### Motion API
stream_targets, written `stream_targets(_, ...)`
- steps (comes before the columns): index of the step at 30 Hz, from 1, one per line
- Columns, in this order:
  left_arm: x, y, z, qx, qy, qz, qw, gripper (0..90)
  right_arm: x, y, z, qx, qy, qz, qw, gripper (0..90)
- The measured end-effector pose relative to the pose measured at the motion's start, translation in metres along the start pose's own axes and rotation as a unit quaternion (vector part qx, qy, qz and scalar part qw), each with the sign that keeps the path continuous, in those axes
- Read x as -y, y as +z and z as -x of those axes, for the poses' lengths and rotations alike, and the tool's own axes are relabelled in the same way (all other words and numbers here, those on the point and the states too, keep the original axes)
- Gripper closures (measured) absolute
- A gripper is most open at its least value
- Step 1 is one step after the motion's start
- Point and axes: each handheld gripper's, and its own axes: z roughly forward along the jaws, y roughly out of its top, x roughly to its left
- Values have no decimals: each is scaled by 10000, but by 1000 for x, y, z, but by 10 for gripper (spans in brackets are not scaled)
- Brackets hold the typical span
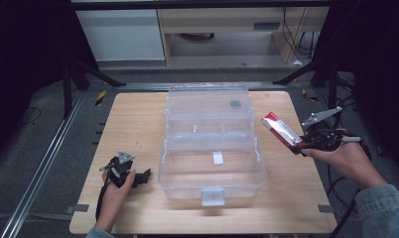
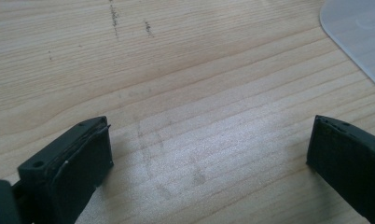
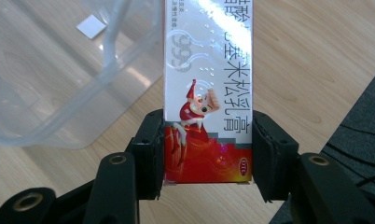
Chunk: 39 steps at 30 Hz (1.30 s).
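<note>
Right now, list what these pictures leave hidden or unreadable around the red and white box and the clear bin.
- Red and white box: far end cut off by the top edge of the right gripper view; too small to read in the high view.
- Clear bin: small white label inside too small to read.
- Left gripper: body cut off by the bottom edge of the left gripper view.

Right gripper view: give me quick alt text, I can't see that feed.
The right gripper clamps the red lower end of a red-and-white carton between its two black jaws. To the left is a corner of the clear plastic box, over the wooden table.
</note>
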Motion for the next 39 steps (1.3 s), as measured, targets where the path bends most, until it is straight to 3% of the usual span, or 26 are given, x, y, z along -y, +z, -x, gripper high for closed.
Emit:
stream_targets(6,0,0,0,4,5,2,10000,0,-19,-10,-13,-95,-213,220,9995,515)
stream_targets(19,0,0,0,7,8,1,10000,0,-56,-4,-47,-330,-789,217,9961,514)
stream_targets(27,0,0,0,5,4,10,10000,0,-87,5,-74,-493,-1231,200,9910,514)
stream_targets(34,0,0,0,5,4,10,10000,0,-101,18,-95,-646,-1455,201,9870,515)
stream_targets(39,0,0,0,7,4,10,10000,0,-113,33,-114,-777,-1719,54,9820,514)
